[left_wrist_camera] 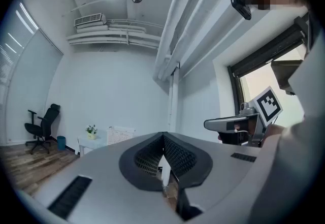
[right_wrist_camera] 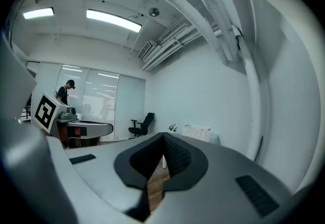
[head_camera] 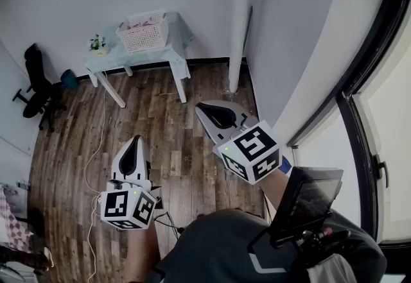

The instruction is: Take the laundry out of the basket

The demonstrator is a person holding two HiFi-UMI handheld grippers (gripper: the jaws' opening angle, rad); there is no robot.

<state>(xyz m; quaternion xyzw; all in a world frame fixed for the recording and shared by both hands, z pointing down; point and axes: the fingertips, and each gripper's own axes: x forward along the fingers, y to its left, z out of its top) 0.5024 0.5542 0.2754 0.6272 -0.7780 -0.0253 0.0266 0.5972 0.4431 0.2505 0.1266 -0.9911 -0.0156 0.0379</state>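
Note:
A white laundry basket [head_camera: 142, 33] with pale clothes in it stands on a small white table [head_camera: 168, 54] against the far wall. It also shows small in the left gripper view [left_wrist_camera: 121, 135] and the right gripper view [right_wrist_camera: 197, 132]. Both grippers hover over the wooden floor, well short of the table and pointing toward it. My left gripper [head_camera: 137, 139] [left_wrist_camera: 163, 137] has its jaws together with nothing between them. My right gripper [head_camera: 200, 107] [right_wrist_camera: 163, 139] is shut too and holds nothing.
A small potted plant [head_camera: 97, 44] sits on the table's left end. A black office chair [head_camera: 35, 86] stands at the left wall. A white column [head_camera: 239, 18] rises right of the table. A cable [head_camera: 96, 153] trails across the floor. A window runs along the right.

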